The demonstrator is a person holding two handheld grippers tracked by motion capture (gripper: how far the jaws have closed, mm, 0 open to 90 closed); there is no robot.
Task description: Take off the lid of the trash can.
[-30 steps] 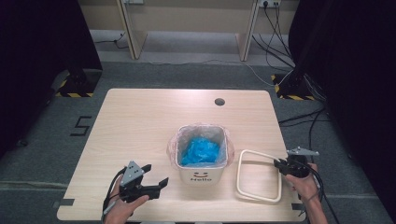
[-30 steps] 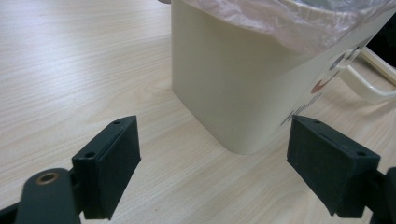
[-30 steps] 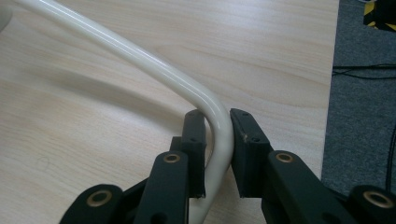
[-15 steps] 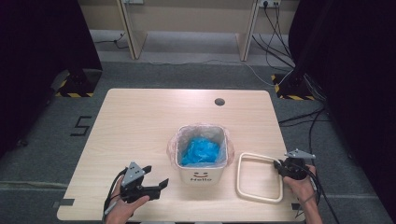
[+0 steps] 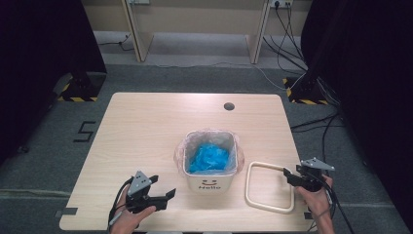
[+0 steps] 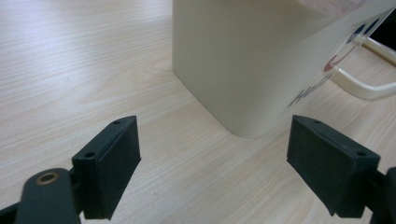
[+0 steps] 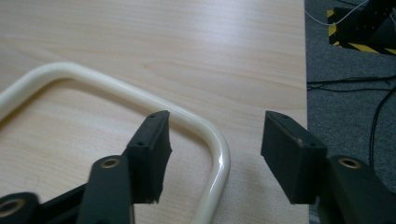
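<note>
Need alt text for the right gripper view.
A cream ring frame lies flat on the wooden table, one rounded corner between the open right claw, whose jaws have just been opening. Grey floor and cables show beyond the table edge.

One wooden table (image 5: 146, 131) filled the middle of the high view. On it stood one cream bin (image 5: 210, 180), lined with one clear bag (image 5: 181, 148) holding one blue crumpled mass (image 5: 209, 158). One cream ring frame (image 5: 269, 190) lay at lower right. Two grippers were counted: the left gripper (image 5: 163, 197) and the right gripper (image 5: 288, 175).
</note>
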